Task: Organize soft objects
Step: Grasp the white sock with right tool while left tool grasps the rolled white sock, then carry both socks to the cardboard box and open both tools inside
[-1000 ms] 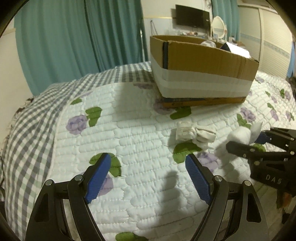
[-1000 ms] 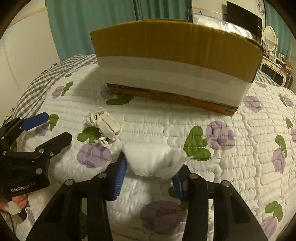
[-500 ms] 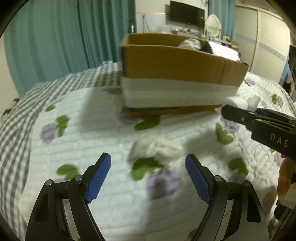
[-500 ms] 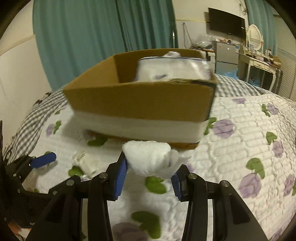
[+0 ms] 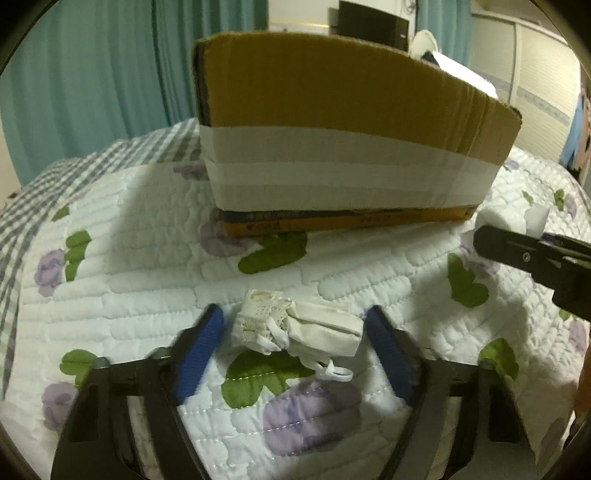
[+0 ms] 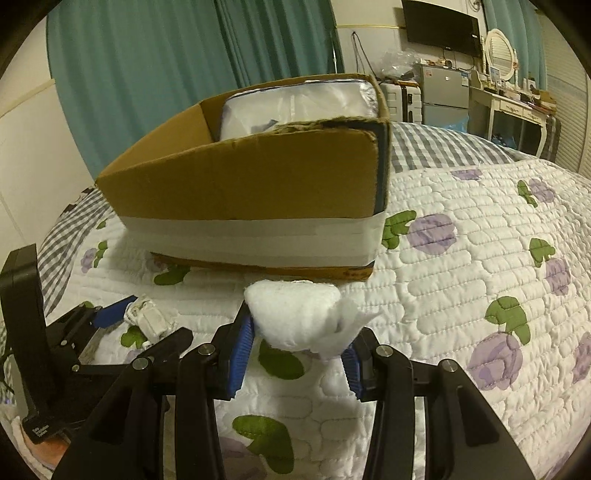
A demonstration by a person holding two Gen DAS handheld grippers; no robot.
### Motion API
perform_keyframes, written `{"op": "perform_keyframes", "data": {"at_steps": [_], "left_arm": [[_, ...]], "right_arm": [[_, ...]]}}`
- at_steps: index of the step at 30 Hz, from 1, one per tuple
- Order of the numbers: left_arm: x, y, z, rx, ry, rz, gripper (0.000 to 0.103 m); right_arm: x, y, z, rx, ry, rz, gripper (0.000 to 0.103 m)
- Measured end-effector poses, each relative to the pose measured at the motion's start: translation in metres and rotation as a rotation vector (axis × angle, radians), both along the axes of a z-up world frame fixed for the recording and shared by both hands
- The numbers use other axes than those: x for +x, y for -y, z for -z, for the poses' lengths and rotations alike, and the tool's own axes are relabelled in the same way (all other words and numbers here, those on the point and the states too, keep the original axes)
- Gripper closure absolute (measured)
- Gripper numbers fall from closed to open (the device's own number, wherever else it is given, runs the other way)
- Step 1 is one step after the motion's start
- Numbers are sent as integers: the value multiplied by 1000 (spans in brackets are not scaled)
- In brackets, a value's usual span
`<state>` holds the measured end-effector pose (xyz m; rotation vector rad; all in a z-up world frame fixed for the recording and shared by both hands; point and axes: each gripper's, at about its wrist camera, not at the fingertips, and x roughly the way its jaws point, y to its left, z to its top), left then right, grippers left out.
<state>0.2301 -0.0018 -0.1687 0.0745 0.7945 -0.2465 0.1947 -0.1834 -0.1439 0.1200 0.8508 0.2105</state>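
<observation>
My left gripper (image 5: 293, 354) sits wide open around the folded white bundle (image 5: 295, 326), long axis left-right; right gripper (image 6: 297, 350) clamps the fluffy wad (image 6: 299, 315) near the box (image 6: 255, 192).

Teal curtains (image 6: 155, 74) fill the upper left, a wall TV (image 6: 441, 26) sits upper right with a round mirror (image 6: 500, 48), small fridge (image 6: 445, 92) and white desk (image 6: 513, 110) underneath.

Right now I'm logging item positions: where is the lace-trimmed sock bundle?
Left wrist view: the sock bundle lies on the quilt between the open left claw's fingers, before the cardboard box.
</observation>
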Motion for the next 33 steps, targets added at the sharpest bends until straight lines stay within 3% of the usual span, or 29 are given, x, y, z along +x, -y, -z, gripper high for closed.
{"op": "perform_keyframes", "data": {"at_steps": [10, 16, 21, 29, 33], "left_arm": [[-36, -8, -24, 23, 48, 2, 47], [-58, -19, -68, -55, 99, -17, 47], [-70, -17, -113, -93, 144, 8, 47], [-79, -12, -173, -8, 252, 53, 47], [-68, -9, -190, -13, 270, 79, 47]], "right_arm": [[-17, -6, -24, 9, 49, -15, 60], [-36, -4, -46, 29, 81, 0, 60], [-60, -7, -80, 9, 128, 6, 60], [-77, -17, -144, -48, 232, -26, 60], [-65, -14, -171, -22, 245, -57, 60]]}}
